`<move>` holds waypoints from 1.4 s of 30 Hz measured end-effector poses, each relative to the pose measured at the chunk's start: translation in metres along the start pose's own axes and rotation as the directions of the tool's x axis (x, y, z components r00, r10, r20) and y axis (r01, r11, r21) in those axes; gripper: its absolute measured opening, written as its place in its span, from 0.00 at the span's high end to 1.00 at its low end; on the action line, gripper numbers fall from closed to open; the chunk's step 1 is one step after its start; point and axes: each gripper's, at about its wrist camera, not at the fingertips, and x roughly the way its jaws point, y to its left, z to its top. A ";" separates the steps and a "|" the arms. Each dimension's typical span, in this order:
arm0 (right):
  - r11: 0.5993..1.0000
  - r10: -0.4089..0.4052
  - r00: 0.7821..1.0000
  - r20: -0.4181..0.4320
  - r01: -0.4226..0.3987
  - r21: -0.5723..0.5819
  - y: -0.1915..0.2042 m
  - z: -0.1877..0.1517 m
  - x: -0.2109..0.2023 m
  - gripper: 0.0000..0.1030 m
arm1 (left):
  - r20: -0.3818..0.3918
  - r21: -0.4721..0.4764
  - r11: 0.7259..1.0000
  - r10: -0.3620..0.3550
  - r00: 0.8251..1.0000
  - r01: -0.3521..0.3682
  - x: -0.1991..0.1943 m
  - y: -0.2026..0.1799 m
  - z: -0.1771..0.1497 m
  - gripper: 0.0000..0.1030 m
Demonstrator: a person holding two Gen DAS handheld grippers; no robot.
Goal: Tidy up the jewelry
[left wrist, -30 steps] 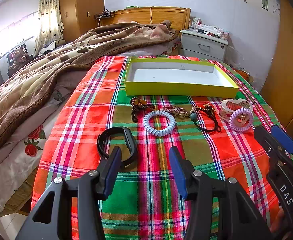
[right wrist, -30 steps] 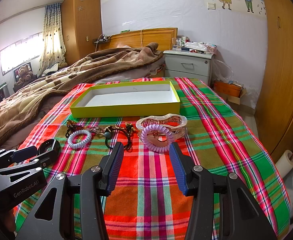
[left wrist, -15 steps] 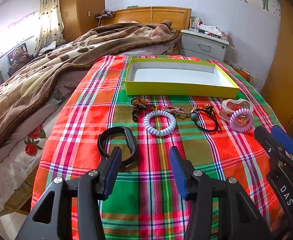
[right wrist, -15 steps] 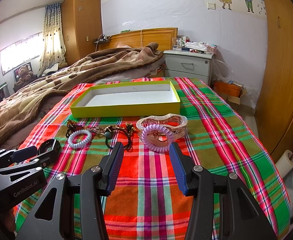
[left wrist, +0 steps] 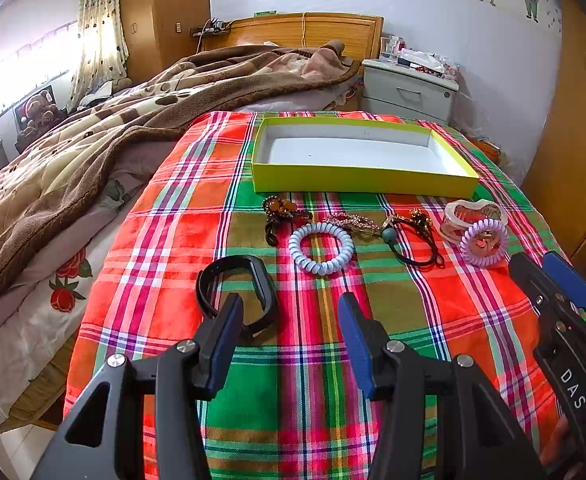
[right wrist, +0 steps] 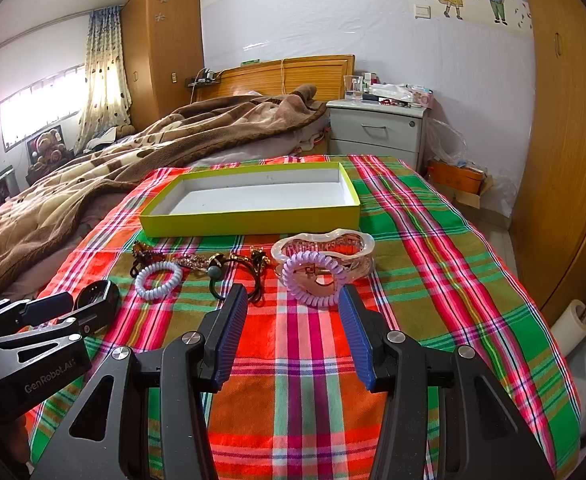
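Observation:
An empty yellow-green box (left wrist: 367,181) (right wrist: 249,222) sits on the plaid cloth. In front of it lie an amber beaded piece (left wrist: 279,207), a pale blue coil bracelet (left wrist: 320,247) (right wrist: 158,280), a rhinestone clip (left wrist: 349,222), a black cord with a teal bead (left wrist: 413,240) (right wrist: 215,271), a pink hair claw (left wrist: 475,213) (right wrist: 325,245) and a lilac coil band (left wrist: 485,242) (right wrist: 313,278). A black band (left wrist: 235,292) (right wrist: 97,300) lies nearest. My left gripper (left wrist: 289,324) is open just behind the black band. My right gripper (right wrist: 293,320) is open just short of the lilac band.
A brown blanket (left wrist: 93,140) covers the bed's left side. A grey nightstand (left wrist: 409,90) stands beyond the box. A wooden wardrobe (right wrist: 565,140) is on the right. The cloth's left edge (left wrist: 93,300) drops to the mattress.

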 end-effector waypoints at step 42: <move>0.994 0.111 0.978 -0.177 -0.113 0.001 -0.053 0.021 0.057 0.53 | -0.097 -0.117 0.979 -0.179 0.979 0.168 0.024 0.081 0.009 0.50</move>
